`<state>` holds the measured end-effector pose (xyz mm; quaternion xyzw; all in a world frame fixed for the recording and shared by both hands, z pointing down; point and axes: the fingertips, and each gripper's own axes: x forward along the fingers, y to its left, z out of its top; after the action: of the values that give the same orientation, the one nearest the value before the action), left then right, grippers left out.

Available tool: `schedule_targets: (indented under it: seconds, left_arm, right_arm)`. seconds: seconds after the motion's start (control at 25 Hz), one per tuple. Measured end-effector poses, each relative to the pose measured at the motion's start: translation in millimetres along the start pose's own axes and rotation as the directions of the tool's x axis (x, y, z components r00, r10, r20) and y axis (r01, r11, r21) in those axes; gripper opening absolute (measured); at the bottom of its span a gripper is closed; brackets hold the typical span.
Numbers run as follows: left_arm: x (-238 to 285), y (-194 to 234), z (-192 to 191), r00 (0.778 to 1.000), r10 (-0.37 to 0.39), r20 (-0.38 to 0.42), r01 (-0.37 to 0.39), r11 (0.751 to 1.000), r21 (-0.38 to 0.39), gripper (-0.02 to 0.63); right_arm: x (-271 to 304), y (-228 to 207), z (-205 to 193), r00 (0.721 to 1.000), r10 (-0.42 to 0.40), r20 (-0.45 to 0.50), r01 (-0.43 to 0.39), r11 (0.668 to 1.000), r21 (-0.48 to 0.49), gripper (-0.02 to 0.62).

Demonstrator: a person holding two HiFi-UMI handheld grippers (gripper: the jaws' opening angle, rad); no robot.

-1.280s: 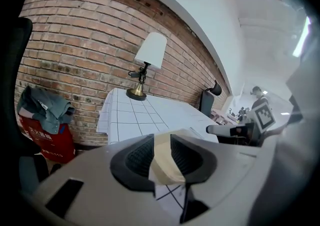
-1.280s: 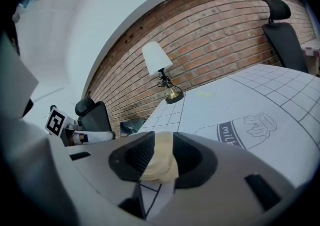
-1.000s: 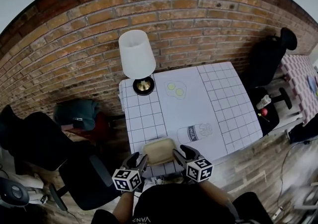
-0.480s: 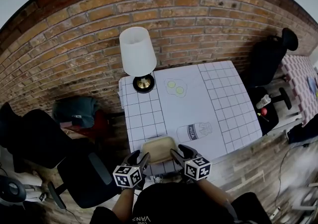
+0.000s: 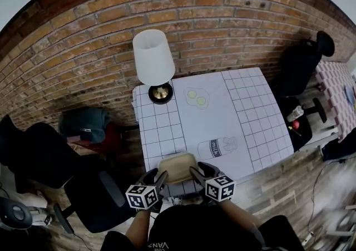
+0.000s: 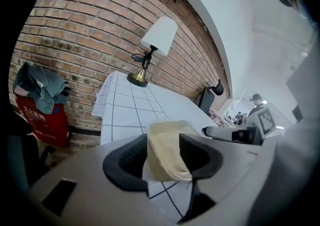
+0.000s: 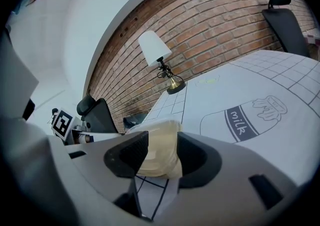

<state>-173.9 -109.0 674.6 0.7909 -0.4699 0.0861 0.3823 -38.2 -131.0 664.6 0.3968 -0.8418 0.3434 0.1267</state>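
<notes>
A shallow beige tray [image 5: 178, 167] sits at the near edge of the white gridded tablecloth [image 5: 222, 116], held from both sides. My left gripper [image 5: 158, 178] is shut on the tray's left rim [image 6: 167, 152], which fills the gap between the black jaw pads [image 6: 127, 157]. My right gripper [image 5: 194, 172] is shut on the opposite rim [image 7: 159, 154]. Each gripper's marker cube shows in the other's view: the right one [image 6: 265, 120], the left one [image 7: 62, 121]. The tray's inside looks bare in the head view.
A white-shaded brass lamp [image 5: 153, 58] stands at the table's far left corner by the brick wall. Drawings of fried eggs [image 5: 196, 97] and a milk bottle [image 5: 217, 147] mark the cloth. Black chairs [image 5: 89, 200] [image 5: 303, 58] stand left and right. A red bag with clothes [image 6: 42, 115] sits left.
Both grippers have tipped slightly, and more of the beige tray's rim now shows between each pair of jaws. In the head view the tray and grippers have barely shifted.
</notes>
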Motion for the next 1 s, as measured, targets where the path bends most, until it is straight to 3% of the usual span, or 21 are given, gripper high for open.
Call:
schedule_targets:
  seconds: [0.44, 1.0]
  left_arm:
    - [-6.9, -3.8, 11.1, 0.999, -0.007, 0.045, 0.009, 1.000, -0.024, 0.204]
    - [-14.3, -16.9, 47.2, 0.991, -0.027, 0.129, 0.023, 0.999, 0.034, 0.150]
  right_arm:
    - [-3.7, 3.1, 10.9, 0.999, 0.014, 0.029, -0.014, 1.000, 0.003, 0.143]
    - [-21.9, 8.2, 47.1, 0.990, 0.028, 0.141, -0.026, 1.000, -0.011, 0.080]
